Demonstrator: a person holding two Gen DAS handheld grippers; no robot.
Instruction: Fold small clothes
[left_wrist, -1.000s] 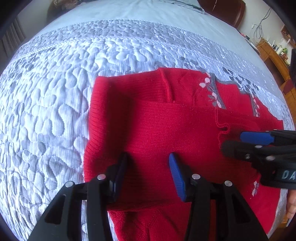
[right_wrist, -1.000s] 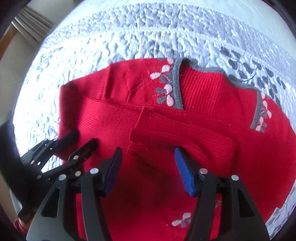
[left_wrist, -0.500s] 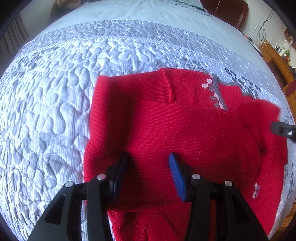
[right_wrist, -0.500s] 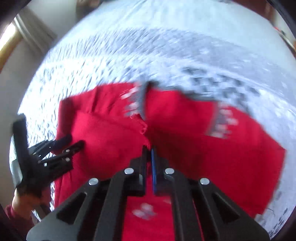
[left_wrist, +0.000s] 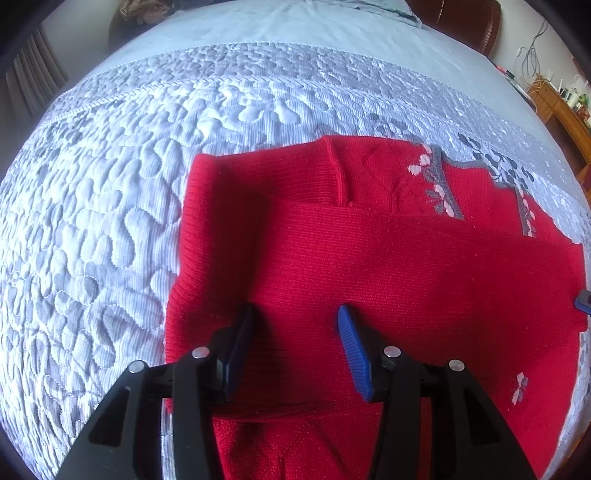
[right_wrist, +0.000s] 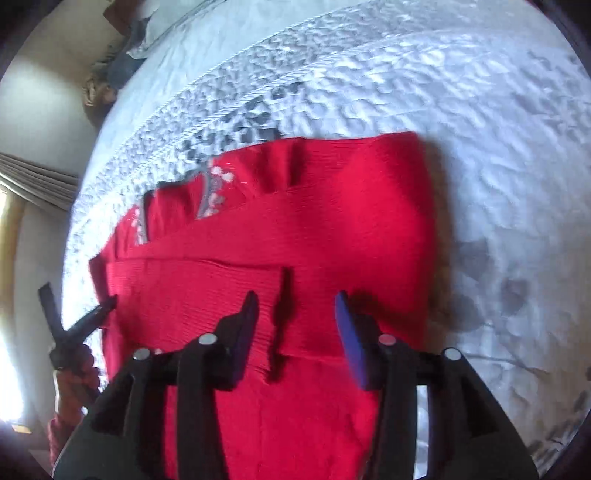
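Note:
A red knit sweater (left_wrist: 388, 266) with grey trim and pink flowers lies flat on the bed, one sleeve laid across its body. My left gripper (left_wrist: 295, 343) stands open over the sweater's left part, with only flat knit under its fingers. In the right wrist view, my right gripper (right_wrist: 295, 321) has its jaws opening above the sweater (right_wrist: 332, 221). The sleeve's cuff end (right_wrist: 279, 295) lies loose between them, and the pads do not press it. The left gripper (right_wrist: 83, 325) and the hand holding it show at the left edge there. A blue tip of the right gripper (left_wrist: 585, 301) peeks in at the left view's right edge.
A grey-white quilted bedspread (left_wrist: 110, 221) covers the bed all around the sweater. A wooden cabinet (left_wrist: 561, 107) stands past the bed's right side and a brown headboard (left_wrist: 461, 18) at the far end. A curtain (right_wrist: 33, 184) hangs at the left.
The right gripper shut on the sleeve, carried it sideways across the sweater's body and let go. The sleeve now lies stretched out flat. The left gripper stayed put.

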